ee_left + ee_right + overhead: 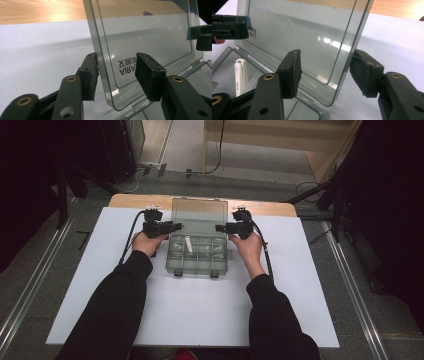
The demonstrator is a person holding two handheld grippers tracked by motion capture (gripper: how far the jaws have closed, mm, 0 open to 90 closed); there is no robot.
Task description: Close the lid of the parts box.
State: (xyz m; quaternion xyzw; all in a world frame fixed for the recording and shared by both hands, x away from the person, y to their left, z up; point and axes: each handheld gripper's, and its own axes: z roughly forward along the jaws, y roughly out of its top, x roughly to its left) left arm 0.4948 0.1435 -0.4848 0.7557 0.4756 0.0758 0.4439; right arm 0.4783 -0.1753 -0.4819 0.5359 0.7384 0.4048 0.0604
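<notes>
Two grippers flank one clear compartment box (197, 255), which sits at the centre of the high view with its smoky transparent lid (199, 215) standing open and upright behind the tray. We see a small white clip-like piece (188, 243) lying in one of the upper middle compartments.

In the left gripper view the lid's (150, 32) near side edge runs between the jaws of the left gripper (116, 72): one pad sits right against the outer face, the other stands clearly off the inner face, so the jaws are apart around the lid edge and not clamped. In the right gripper view the right gripper (324, 72) straddles the lid's (299, 32) opposite side edge, both pads short of the plastic, jaws apart. The white piece (240, 75) shows at that view's lower left.

In the high view the left gripper (172, 226) is at the lid's left side and the right gripper (220, 227) at its right. The box rests on a white sheet (190, 320) over the wooden tabletop (130, 200), its bare edge showing at the top.
</notes>
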